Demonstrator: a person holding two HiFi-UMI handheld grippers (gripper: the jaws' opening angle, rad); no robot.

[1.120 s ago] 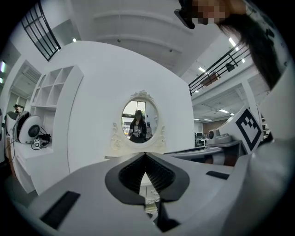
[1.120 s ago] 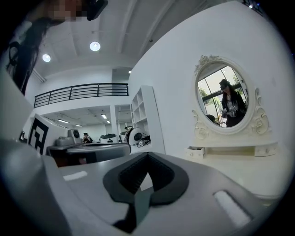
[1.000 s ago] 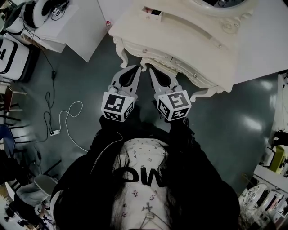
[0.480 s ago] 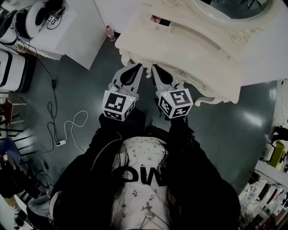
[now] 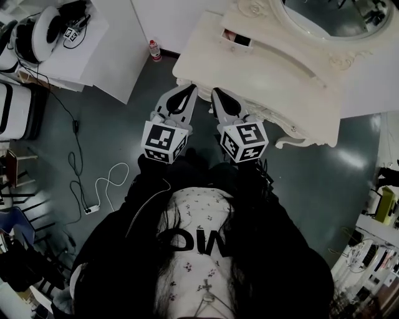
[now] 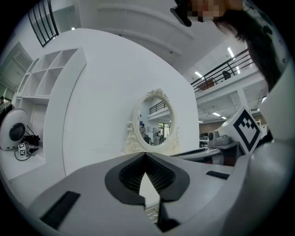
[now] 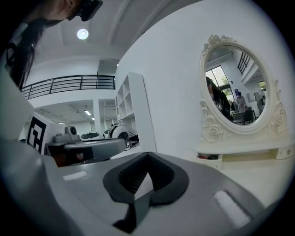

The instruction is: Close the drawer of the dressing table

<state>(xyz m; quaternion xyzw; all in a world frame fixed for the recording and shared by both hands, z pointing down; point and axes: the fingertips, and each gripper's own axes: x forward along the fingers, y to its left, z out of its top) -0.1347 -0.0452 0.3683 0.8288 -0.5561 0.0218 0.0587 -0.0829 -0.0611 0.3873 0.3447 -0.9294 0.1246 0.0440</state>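
The cream dressing table (image 5: 280,68) stands at the upper right of the head view, with its oval mirror (image 5: 340,15) at the back. A small drawer (image 5: 237,39) under the mirror stands pulled out; it also shows as the drawer (image 7: 210,158) in the right gripper view. My left gripper (image 5: 188,90) and right gripper (image 5: 218,93) are side by side, both shut and empty, with their tips at the table's front left corner. In the left gripper view the left gripper (image 6: 145,155) points at the mirror (image 6: 154,122). The right gripper (image 7: 147,155) points left of the mirror (image 7: 235,92).
A small bottle (image 5: 153,50) stands on the floor left of the dressing table. A white table (image 5: 75,43) with a headset (image 5: 47,22) fills the upper left. Cables and a power strip (image 5: 92,209) lie on the floor at left. Shelves (image 5: 374,261) are at lower right.
The dressing table has slid up and to the right in the head view. Both grippers stay shut and side by side; their tips were at its front middle and are now near its left corner.
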